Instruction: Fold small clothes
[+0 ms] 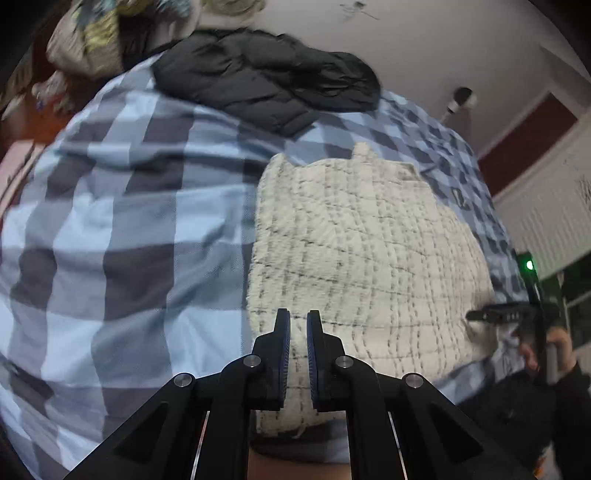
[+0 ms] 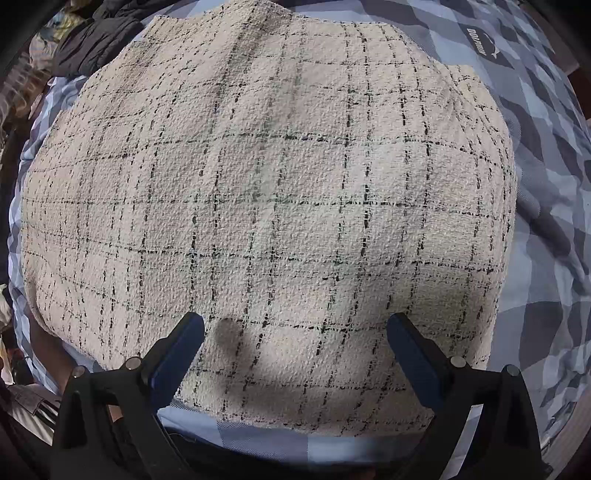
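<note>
A: Tongs, two sets, black with blue-padded fingers. The left gripper (image 1: 298, 332) is recorded with fingers drawn nearly together, a narrow slit between them, nothing pinched. The right gripper (image 2: 295, 339) is recorded spread wide, nothing between the fingers, poised low over the near part of the garment.

B: Items to be entered, largest first?

A: Item one: blue, grey and white checked cotton bedspread (image 1: 122, 206), spread over the whole work surface. Item two: cream tweed-like woven garment with thin black check lines (image 2: 266, 192), laid flat on the bedspread, its near edge just ahead of both tongs; what looks like a small tab is noted at its far edge. Item three: black quilted padded jacket (image 1: 266, 81), crumpled at the far side, well apart from the garment. Item four: a heap of mixed patterned cloth (image 1: 96, 33) beyond the jacket, detail not legible.

B: Step in hand?

A: Judged to be the start of a fold: the garment is smoothed out flat and no edge is gripped. Whether it is already folded once cannot be told.

B: Next move?

A: The left fingers would need to be opened, and a near corner pinched by each set, then carried over toward the far edge.
</note>
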